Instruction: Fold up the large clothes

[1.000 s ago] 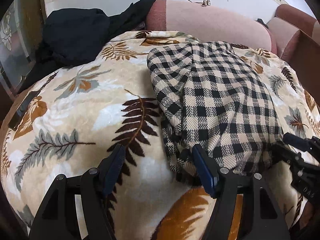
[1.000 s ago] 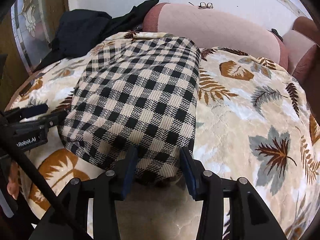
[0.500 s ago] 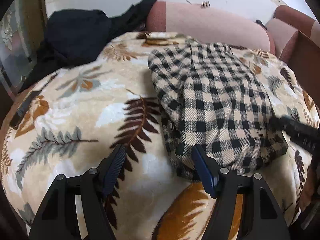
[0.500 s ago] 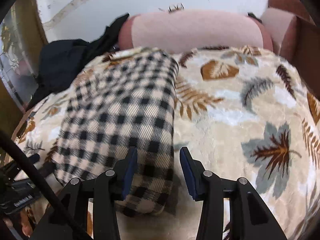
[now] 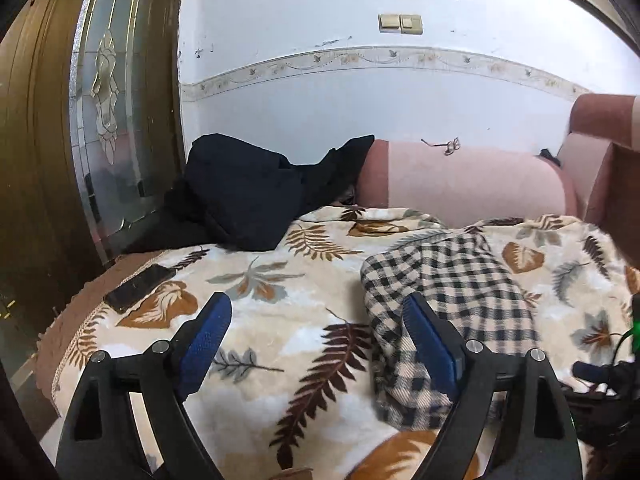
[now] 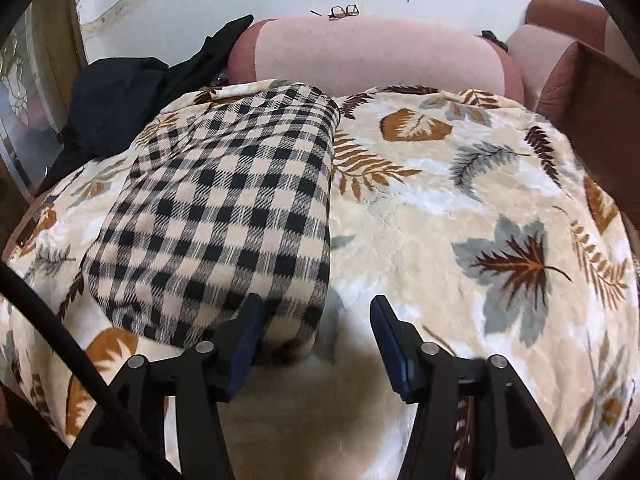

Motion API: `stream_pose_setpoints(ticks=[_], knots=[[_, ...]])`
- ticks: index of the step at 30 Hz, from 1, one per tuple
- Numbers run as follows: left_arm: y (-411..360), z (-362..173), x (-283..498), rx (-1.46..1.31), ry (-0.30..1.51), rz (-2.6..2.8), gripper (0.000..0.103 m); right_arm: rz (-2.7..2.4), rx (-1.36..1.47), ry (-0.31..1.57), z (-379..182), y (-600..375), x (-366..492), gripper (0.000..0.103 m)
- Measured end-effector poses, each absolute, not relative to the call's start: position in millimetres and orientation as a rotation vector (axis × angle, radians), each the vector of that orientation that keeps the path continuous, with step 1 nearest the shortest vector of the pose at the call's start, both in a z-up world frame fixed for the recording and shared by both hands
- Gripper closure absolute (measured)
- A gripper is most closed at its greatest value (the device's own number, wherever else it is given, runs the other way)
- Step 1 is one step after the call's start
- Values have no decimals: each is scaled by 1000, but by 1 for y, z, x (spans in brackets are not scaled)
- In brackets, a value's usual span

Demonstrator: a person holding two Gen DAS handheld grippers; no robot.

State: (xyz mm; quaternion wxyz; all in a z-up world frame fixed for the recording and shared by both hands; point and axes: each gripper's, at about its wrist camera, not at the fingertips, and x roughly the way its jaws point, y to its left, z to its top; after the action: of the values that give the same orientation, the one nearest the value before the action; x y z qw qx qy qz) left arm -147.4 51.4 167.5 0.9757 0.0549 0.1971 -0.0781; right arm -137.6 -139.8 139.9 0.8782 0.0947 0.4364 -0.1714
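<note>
A black-and-cream checked garment lies folded into a long rectangle on the leaf-patterned blanket. It also shows in the left wrist view, at the right. My right gripper is open and empty, just in front of the garment's near right corner. My left gripper is open and empty, raised above the blanket, to the left of the garment's near end.
A dark heap of clothes lies at the back left against a pink bolster. Glasses rest on the bolster. A dark phone lies at the blanket's left edge. A wooden door stands at the left.
Both grippers have drawn back from the garment. The left has tilted up, so more wall shows. The right gripper's jaws have opened wider, and the garment's corner is no longer between them.
</note>
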Motion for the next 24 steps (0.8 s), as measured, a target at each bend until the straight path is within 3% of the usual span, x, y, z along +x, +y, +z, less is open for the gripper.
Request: stream_pose_setpoints(ticks=[13,24], knots=[[44,116,-168,142,680,-244,16,-416,84,978,130,-103,-156,39],[40,91,-158,162,778,-239,16,-450,59,989,128,-102,-157,36]])
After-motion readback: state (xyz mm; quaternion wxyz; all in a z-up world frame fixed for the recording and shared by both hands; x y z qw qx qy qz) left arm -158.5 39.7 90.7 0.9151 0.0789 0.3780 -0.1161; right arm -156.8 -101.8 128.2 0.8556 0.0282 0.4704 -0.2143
